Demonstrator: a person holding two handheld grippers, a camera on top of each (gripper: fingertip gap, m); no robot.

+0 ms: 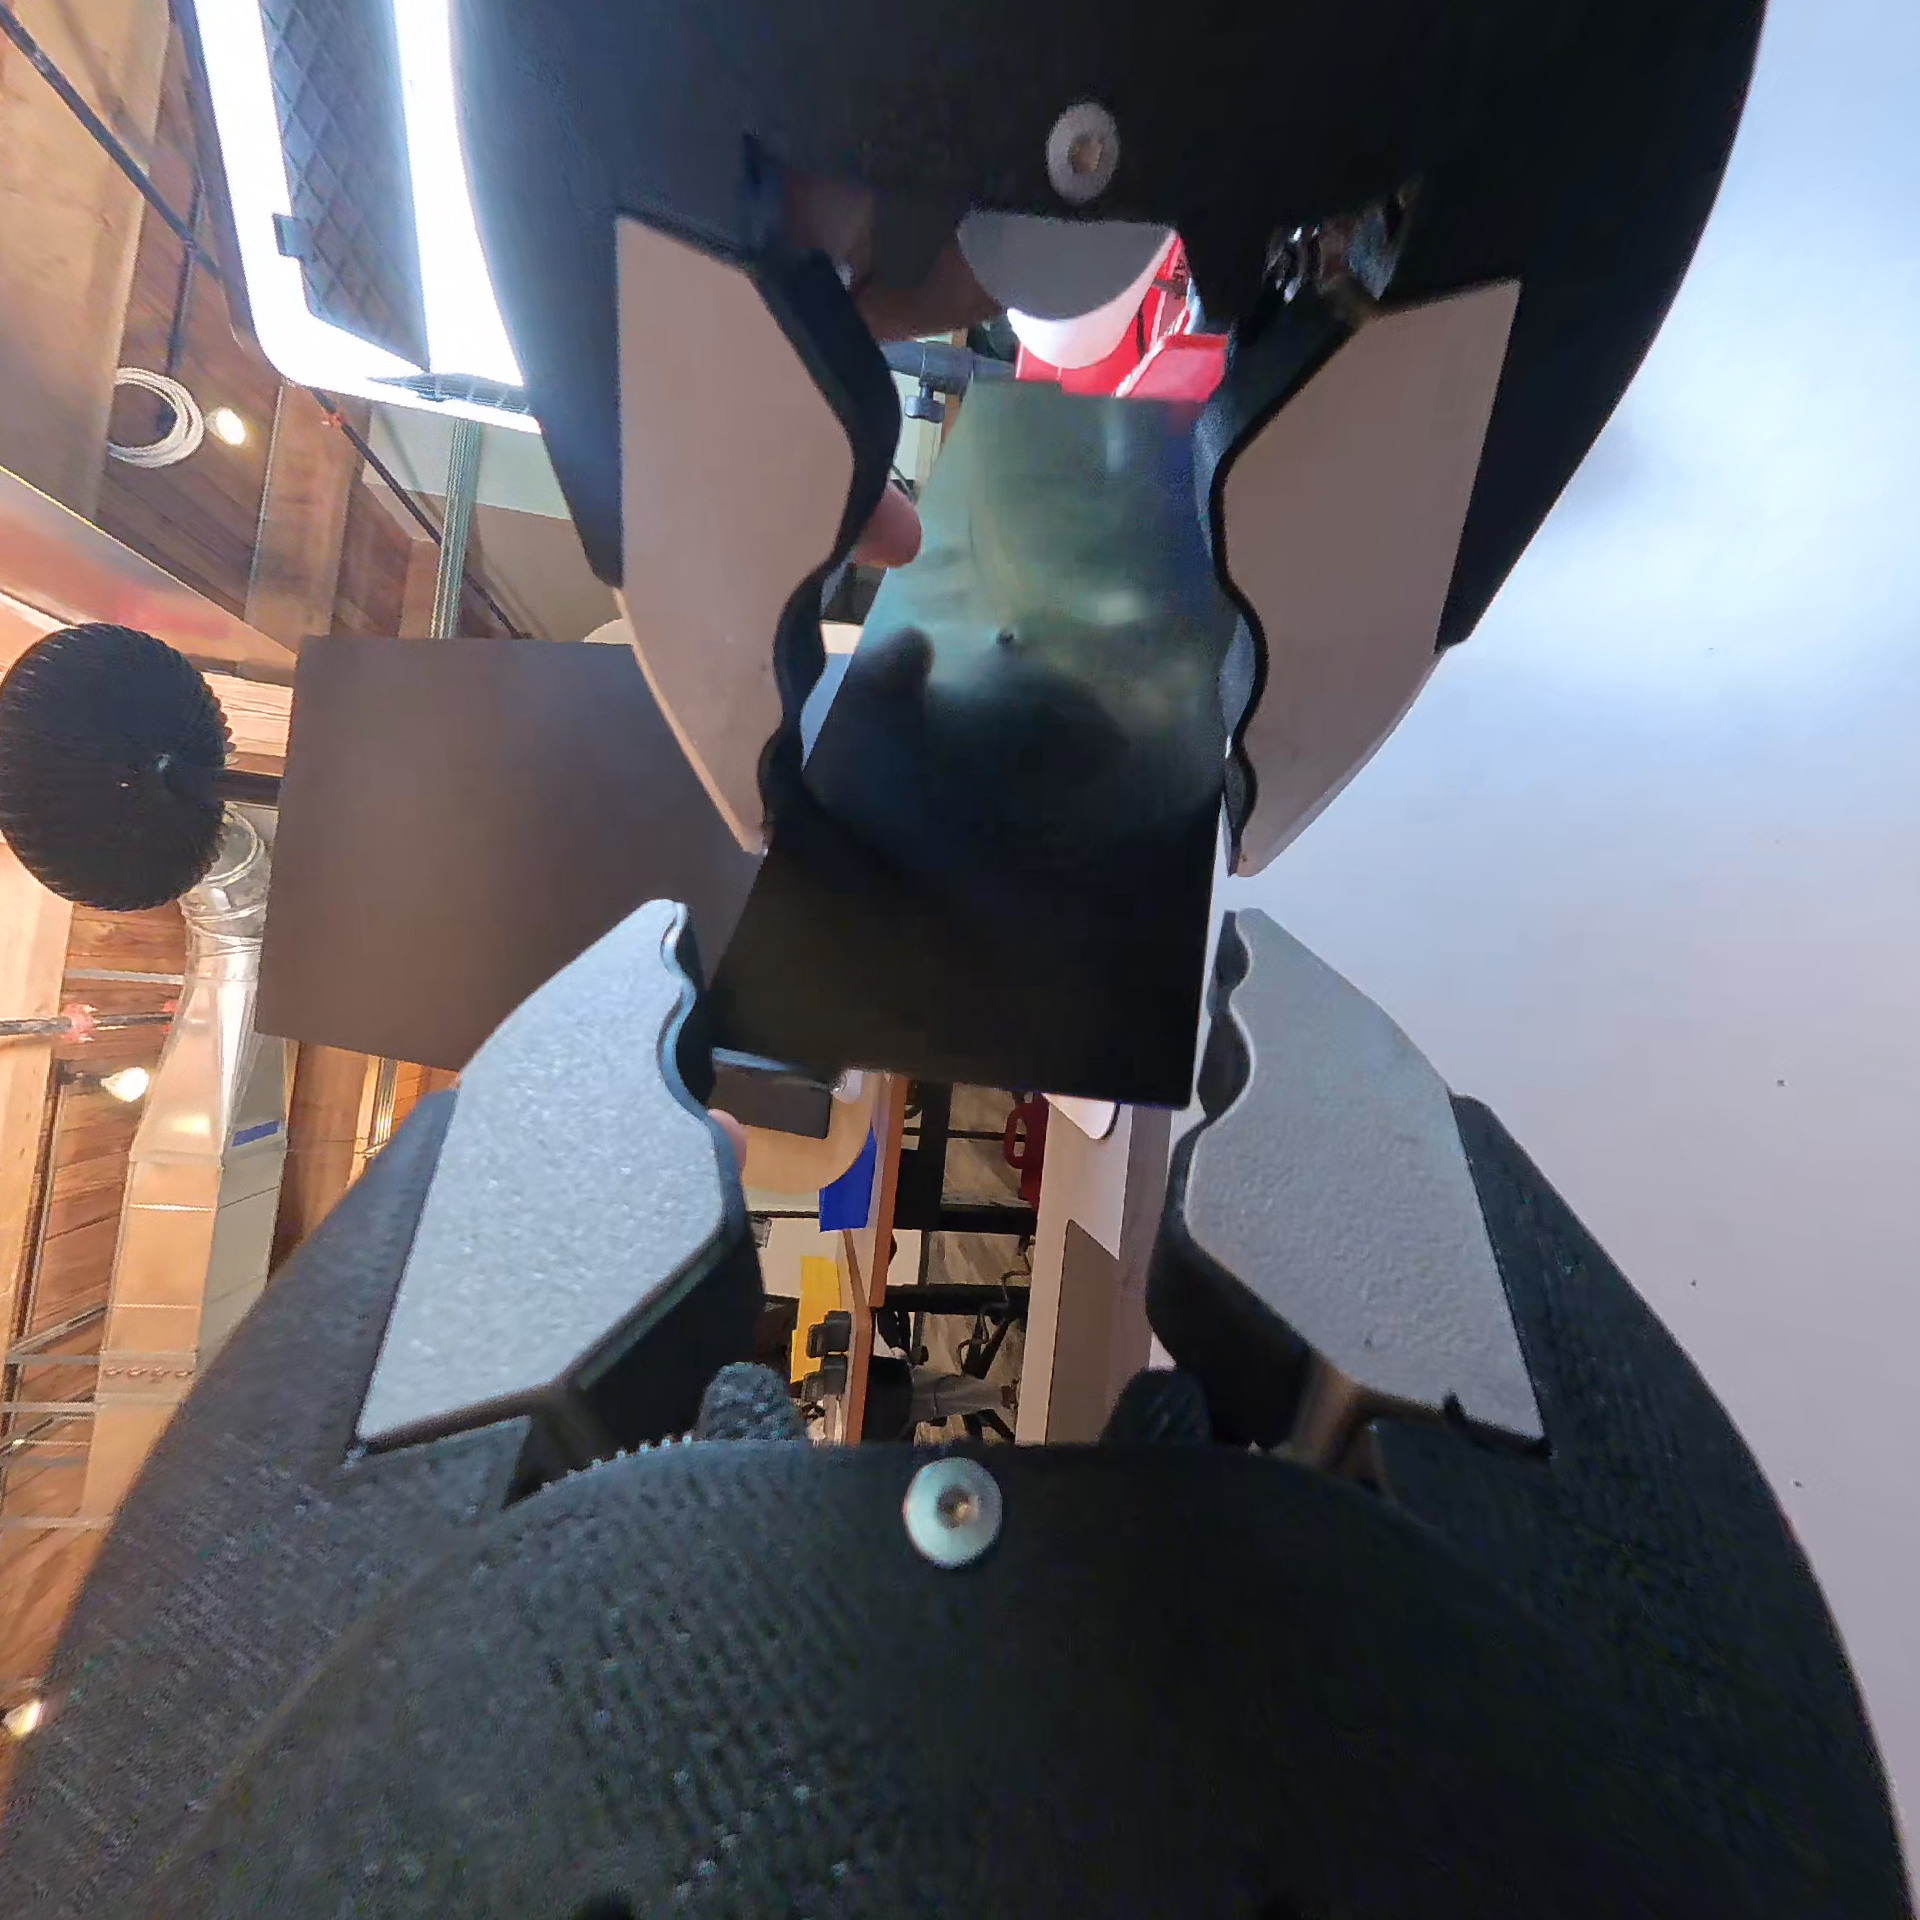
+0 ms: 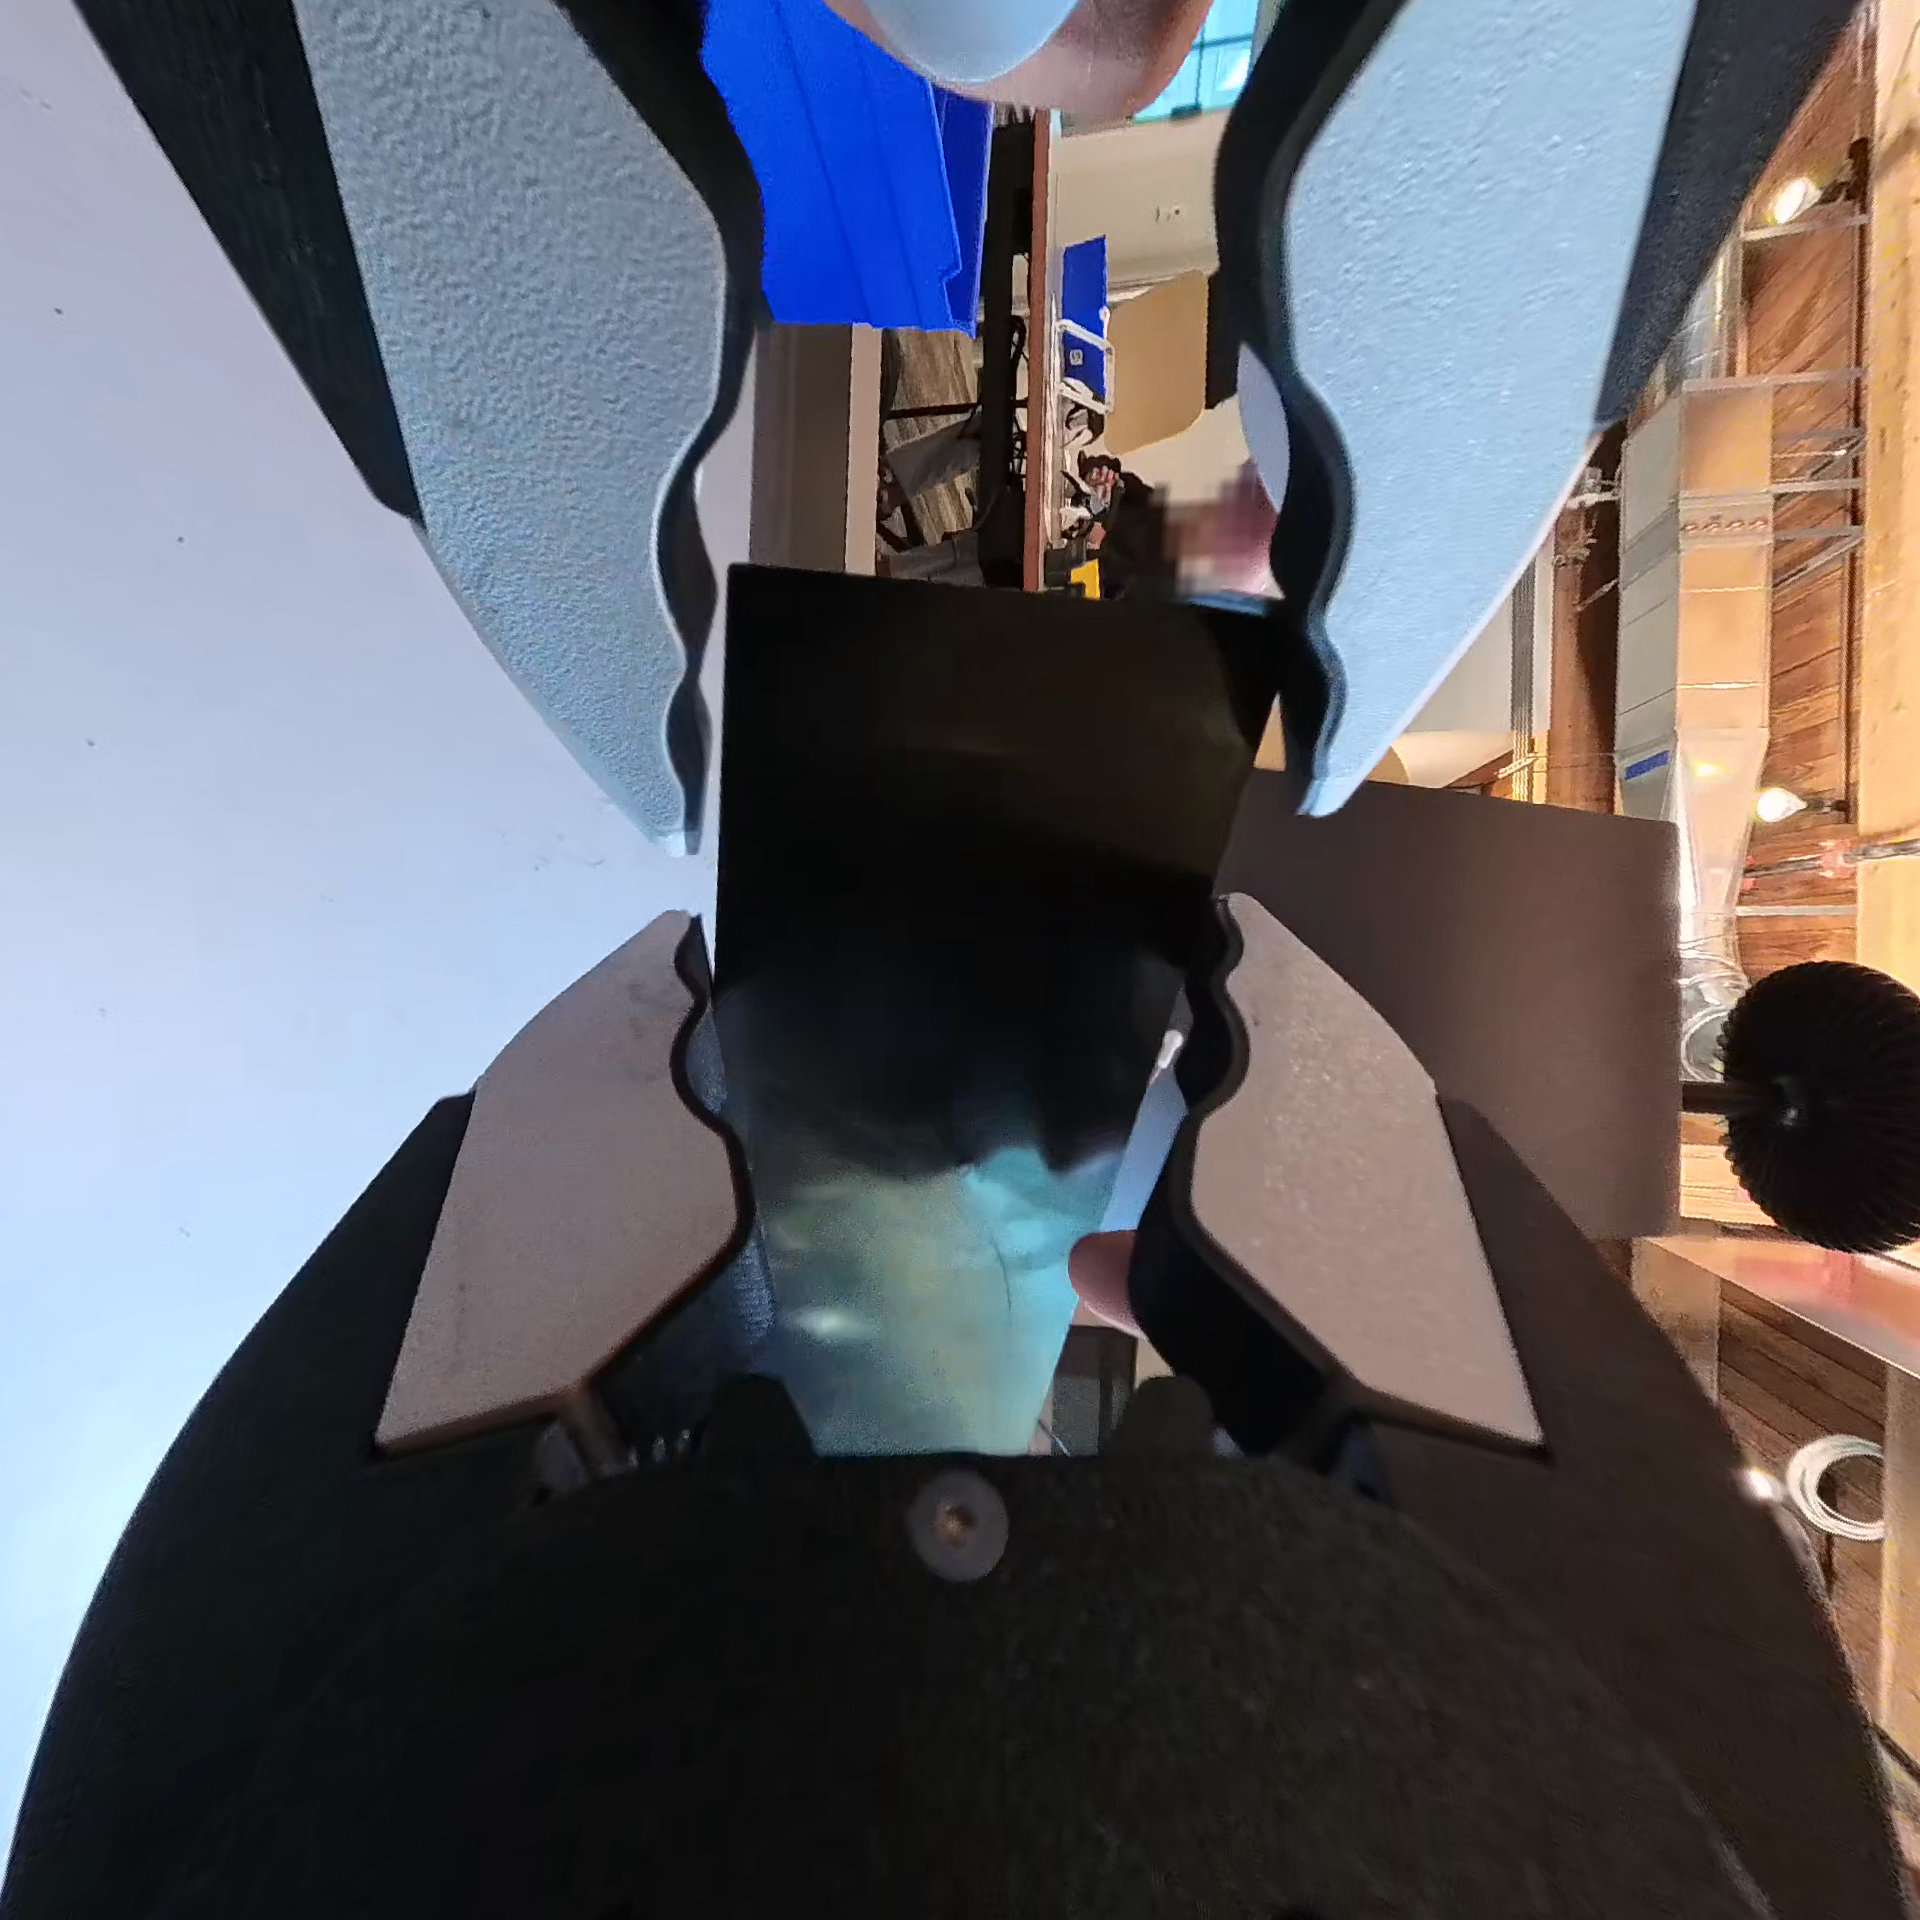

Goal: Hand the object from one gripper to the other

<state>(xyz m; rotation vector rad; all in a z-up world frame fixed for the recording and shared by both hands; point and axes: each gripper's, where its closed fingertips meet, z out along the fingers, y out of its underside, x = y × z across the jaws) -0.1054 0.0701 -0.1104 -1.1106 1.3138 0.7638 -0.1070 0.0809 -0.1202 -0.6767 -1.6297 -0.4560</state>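
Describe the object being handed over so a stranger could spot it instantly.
Find the two grippers facing each other tip to tip in front of the pale wall. Between their fingers sits a flat black card, held by the right gripper, with the left gripper open around its far end. It is the only thin, glossy dark sheet, unlike the matte grey fingers.
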